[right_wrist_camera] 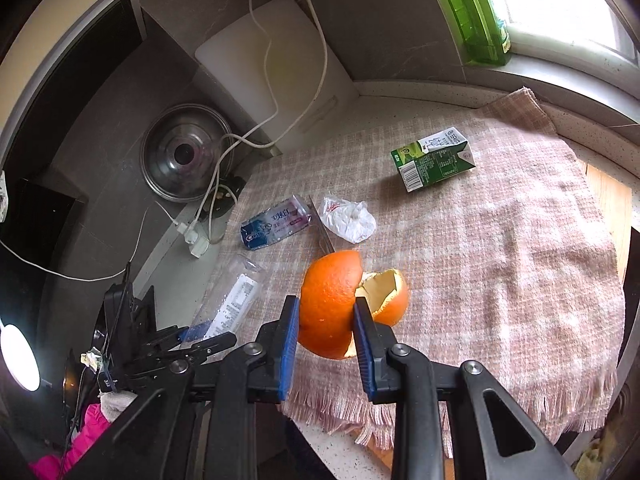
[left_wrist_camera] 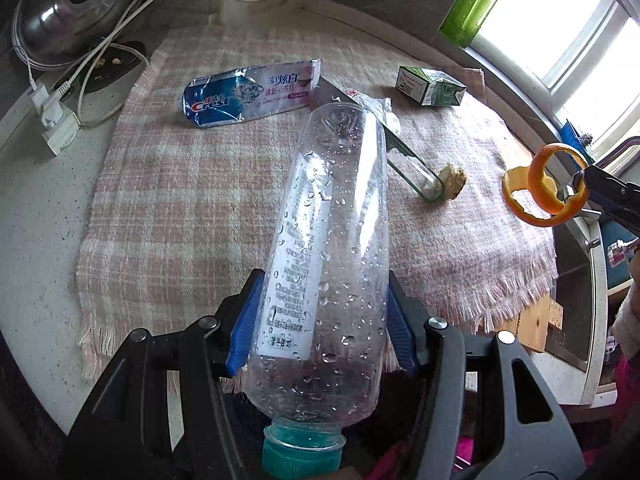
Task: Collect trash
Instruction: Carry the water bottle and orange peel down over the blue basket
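The left gripper [left_wrist_camera: 320,316] is clamped around an empty plastic bottle [left_wrist_camera: 328,264] (wet inside, green cap toward the camera), held above the checked cloth [left_wrist_camera: 192,200]. The right gripper [right_wrist_camera: 326,332] pinches a curl of orange peel [right_wrist_camera: 332,304] in narrow jaws, also off the cloth. On the cloth lie a flattened toothpaste tube [left_wrist_camera: 252,94], a green carton [right_wrist_camera: 434,158] and a crumpled white wrapper [right_wrist_camera: 348,220].
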